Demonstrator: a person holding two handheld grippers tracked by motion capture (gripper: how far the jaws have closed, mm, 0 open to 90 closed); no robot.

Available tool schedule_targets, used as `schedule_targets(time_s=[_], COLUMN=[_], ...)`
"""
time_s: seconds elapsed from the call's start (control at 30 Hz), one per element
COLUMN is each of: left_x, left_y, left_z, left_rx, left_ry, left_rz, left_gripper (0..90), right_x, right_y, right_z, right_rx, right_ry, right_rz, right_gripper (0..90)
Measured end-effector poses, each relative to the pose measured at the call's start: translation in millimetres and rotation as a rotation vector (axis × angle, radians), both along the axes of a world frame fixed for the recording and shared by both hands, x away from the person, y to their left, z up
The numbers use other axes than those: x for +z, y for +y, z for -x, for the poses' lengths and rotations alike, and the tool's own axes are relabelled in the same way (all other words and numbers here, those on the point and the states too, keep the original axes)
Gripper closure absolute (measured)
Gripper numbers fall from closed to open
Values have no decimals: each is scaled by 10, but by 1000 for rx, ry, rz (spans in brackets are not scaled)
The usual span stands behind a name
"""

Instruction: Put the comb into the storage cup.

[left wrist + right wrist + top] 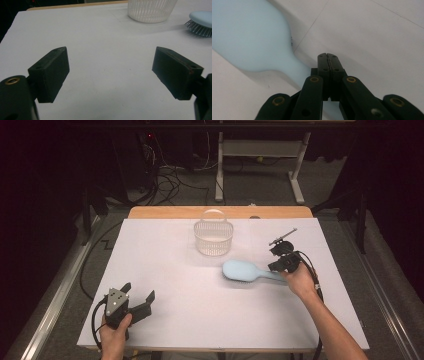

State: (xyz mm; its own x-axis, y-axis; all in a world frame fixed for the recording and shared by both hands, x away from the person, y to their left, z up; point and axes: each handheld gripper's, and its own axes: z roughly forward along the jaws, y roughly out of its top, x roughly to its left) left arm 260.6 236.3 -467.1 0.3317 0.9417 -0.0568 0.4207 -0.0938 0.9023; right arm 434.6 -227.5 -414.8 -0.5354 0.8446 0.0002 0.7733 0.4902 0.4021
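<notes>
A pale blue hairbrush [242, 270] lies bristles down on the white table, right of centre, its handle pointing right. My right gripper [275, 266] sits over that handle; in the right gripper view its jaws [328, 58] are pressed flat together, with the hairbrush [249, 37] handle passing beneath them and nothing between them. A white slatted basket [213, 237] with a hoop handle stands upright at the back centre. My left gripper [137, 292] rests near the front left corner, open, with bare table between its jaws [110, 67]. The left gripper view also shows the basket [150, 11] and the hairbrush [201, 23] bristles farther off.
A white sheet [175, 270] covers the table, with a wooden edge [165, 212] showing at the back. Cables and a desk frame [260, 150] lie on the dark floor beyond. Metal rails run along both sides of the table.
</notes>
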Motion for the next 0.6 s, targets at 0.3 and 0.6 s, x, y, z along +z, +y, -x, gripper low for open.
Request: schedule_targets(time_s=[0.3, 0.6], left_x=[-1, -3], left_y=[-2, -6], left_z=[0, -2], left_rx=[-1, -2], left_ry=[1, 3], left_rz=[-1, -3], left_gripper=[150, 150], right_x=[-1, -6], right_y=[-12, -15], right_z=[58, 125], right_rx=[12, 44], right_ry=[6, 12], right_rz=[1, 2], right_gripper=[900, 900])
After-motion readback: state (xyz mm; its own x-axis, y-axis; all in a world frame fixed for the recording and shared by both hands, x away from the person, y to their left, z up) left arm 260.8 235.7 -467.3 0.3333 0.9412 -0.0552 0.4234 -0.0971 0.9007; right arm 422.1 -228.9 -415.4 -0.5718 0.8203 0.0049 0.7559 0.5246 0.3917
